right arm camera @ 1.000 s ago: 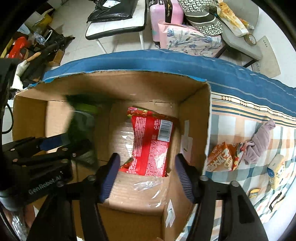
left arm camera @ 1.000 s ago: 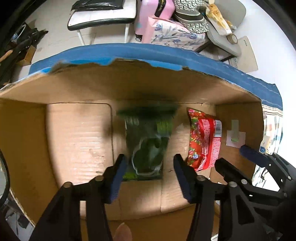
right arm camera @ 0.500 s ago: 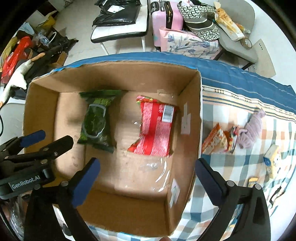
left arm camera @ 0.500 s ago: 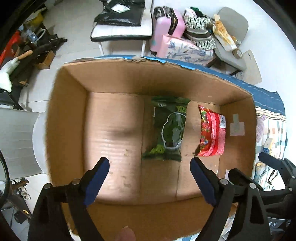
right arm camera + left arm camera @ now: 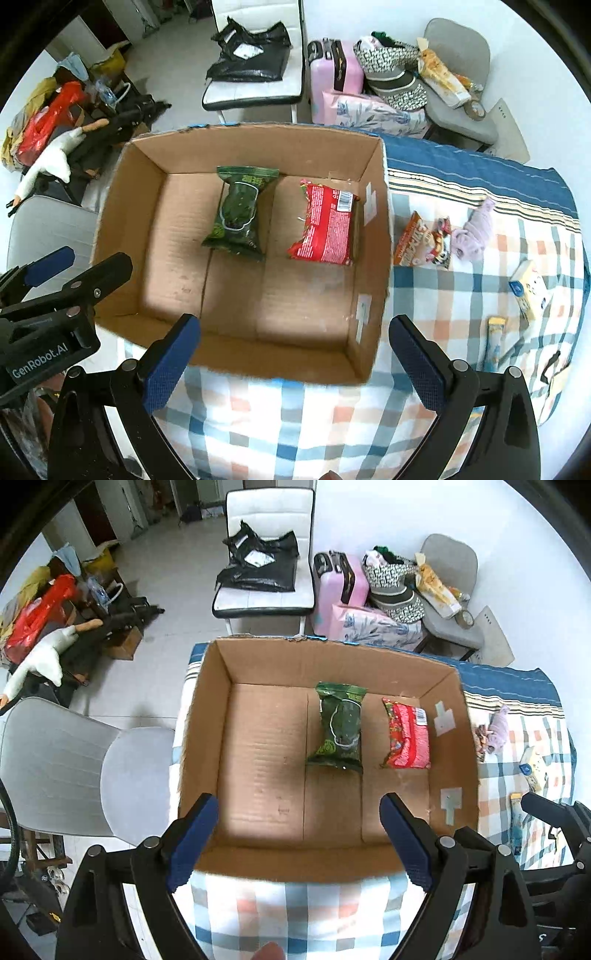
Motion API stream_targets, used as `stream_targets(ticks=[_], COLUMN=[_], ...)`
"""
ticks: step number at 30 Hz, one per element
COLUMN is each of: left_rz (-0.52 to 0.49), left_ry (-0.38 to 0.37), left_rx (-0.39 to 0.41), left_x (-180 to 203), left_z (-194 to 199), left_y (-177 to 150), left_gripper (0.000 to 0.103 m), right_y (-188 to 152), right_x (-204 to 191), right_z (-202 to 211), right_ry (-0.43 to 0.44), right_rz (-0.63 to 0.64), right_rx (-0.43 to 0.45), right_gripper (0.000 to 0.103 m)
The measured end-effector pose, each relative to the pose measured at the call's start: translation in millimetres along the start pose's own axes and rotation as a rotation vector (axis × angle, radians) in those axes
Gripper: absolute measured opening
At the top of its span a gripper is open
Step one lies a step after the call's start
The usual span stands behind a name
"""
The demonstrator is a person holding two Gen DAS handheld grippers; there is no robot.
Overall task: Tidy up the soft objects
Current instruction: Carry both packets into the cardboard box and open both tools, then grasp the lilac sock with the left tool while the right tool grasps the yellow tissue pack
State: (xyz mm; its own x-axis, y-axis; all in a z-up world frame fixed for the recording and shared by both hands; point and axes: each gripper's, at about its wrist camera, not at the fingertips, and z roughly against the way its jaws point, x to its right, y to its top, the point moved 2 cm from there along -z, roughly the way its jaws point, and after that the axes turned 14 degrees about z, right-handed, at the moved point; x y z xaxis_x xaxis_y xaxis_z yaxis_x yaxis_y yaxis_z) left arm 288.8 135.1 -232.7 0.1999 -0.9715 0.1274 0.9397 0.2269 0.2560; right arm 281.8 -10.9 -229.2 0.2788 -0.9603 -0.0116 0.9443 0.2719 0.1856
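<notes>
An open cardboard box (image 5: 207, 716) (image 5: 373, 236) stands on a checked cloth. Flat on its floor lie a green snack packet (image 5: 340, 729) (image 5: 238, 212) and, to its right, a red snack packet (image 5: 408, 734) (image 5: 327, 225). My left gripper (image 5: 299, 836) hangs open above the box's near wall, nothing between its fingers. High over the near right corner, my right gripper (image 5: 293, 356) is wide open and empty. On the cloth right of the box lie an orange packet (image 5: 410, 240), a lilac soft bundle (image 5: 476, 229) (image 5: 496, 729), a small carton (image 5: 528, 291) and a sachet (image 5: 493, 343).
A grey chair (image 5: 70, 771) stands left of the box. Behind the table are a white chair with black bags (image 5: 264, 572), a pink suitcase (image 5: 338, 587), a floral pillow (image 5: 369, 110) and a grey chair piled with bags (image 5: 450, 81). Clutter lines the floor at the left.
Both grippers let go of their packets, opened wide and rose out of the box, drawing back toward its near side. The green and red packets now lie on the box floor.
</notes>
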Motion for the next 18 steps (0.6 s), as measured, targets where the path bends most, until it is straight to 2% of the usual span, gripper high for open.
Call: stream_targets(ticks=[6, 11, 14, 18], left_rz=[0.013, 0.019, 0.006, -0.033], left_ry=[-0.002, -0.006, -0.021, -0.055], left_rx=[0.050, 0.088, 0.103, 0.103], left_x=[0, 17, 41, 95], left_z=[36, 61, 74, 75], left_y=[-22, -36, -45, -51], left_gripper=[0.089, 0.089, 0.089, 0.089], right_y=[-24, -42, -55, -75], right_x=[-10, -4, 18, 73], right_z=[30, 47, 59, 73], right_ry=[0.038, 0.084, 0.114, 0.108], right_rz=[0.008, 0.000, -0.020, -0.078], right_rx=[0.050, 0.083, 0.103, 0.117], right_gripper=[0.103, 0.103, 0.103, 0.103])
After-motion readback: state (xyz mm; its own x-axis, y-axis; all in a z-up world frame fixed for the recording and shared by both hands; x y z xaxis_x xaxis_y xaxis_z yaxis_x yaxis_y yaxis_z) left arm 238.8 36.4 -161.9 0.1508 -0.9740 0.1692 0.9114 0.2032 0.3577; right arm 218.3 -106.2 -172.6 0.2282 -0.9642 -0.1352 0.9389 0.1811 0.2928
